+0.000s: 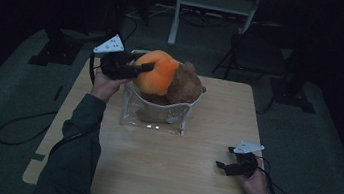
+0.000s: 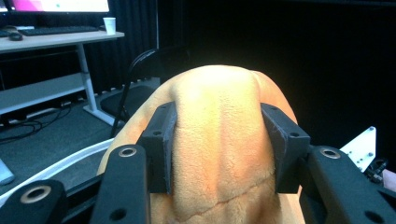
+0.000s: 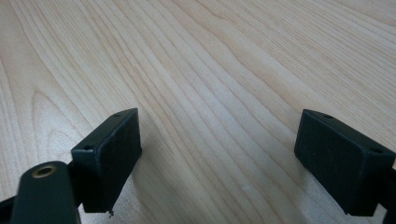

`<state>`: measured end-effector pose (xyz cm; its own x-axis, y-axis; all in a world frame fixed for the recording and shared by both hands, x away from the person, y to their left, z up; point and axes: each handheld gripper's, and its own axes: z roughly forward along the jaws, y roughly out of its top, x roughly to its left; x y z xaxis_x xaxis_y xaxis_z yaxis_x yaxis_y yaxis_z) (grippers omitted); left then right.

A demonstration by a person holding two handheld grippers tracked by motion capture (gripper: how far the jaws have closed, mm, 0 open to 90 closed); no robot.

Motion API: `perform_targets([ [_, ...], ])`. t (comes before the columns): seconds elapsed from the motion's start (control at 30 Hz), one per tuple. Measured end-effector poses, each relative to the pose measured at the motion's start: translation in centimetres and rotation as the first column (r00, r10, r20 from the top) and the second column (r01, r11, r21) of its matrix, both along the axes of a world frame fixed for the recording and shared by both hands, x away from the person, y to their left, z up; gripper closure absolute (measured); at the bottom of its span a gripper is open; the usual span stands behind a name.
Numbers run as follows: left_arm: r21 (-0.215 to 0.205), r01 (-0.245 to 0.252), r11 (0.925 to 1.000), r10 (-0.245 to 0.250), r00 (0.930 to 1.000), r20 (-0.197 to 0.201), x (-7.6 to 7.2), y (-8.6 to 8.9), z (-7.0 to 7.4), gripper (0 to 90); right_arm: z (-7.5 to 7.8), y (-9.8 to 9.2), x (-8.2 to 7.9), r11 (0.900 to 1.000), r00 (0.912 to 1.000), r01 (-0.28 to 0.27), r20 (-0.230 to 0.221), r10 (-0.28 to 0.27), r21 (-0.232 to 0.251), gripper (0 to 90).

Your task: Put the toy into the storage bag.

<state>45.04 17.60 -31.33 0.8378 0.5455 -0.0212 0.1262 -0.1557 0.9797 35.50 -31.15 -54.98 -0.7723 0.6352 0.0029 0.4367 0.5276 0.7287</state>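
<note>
Left gripper [image 1: 147, 67] pinches the soft orange plush toy [image 1: 157, 72] at upper centre, over the clear plastic bag [image 1: 155, 115]; next comes lifting or seating it. Right gripper [image 1: 220, 166] rests spread.

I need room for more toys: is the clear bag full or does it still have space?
Full: the clear bag is heaped, the brown plush toy and orange plush toy bulging above its rim.

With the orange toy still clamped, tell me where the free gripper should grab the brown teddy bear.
Probably the brown teddy bear's rounded top, which sticks up above the clear bag's rim. Come from above on its right side: the orange plush and left gripper crowd its left, while the open right gripper rests on the table.
</note>
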Motion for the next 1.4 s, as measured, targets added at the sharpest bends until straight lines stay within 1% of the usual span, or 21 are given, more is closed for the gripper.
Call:
perform_targets([
  [0.43, -0.002, -0.006, 1.0, 0.006, 0.9999, -0.012, 0.2, 0.3, -0.6, 52.3, 0.0, 0.0, 0.0, 1.0, 1.0, 0.0, 0.0, 0.0, 0.0, 14.0],
  [0.83, 0.011, -0.007, 0.9999, 0.007, 0.9997, -0.023, 0.4, 0.1, -1.1, 52.3, 0.0, 0.0, 0.0, 1.0, 1.0, 0.0, 0.0, 0.0, 0.0, 14.0],
  [1.17, 0.028, -0.017, 0.9995, 0.018, 0.9992, -0.037, 0.5, 0.2, -1.8, 52.2, 0.0, 0.0, 0.0, 1.0, 1.0, 0.0, 0.0, 0.0, 0.0, 14.0],
  [1.4, 0.029, -0.02, 0.9994, 0.021, 0.9989, -0.041, 0.6, 0.2, -2.0, 52.2, 0.0, 0.0, 0.0, 1.0, 1.0, 0.0, 0.0, 0.0, 0.0, 14.0],
])
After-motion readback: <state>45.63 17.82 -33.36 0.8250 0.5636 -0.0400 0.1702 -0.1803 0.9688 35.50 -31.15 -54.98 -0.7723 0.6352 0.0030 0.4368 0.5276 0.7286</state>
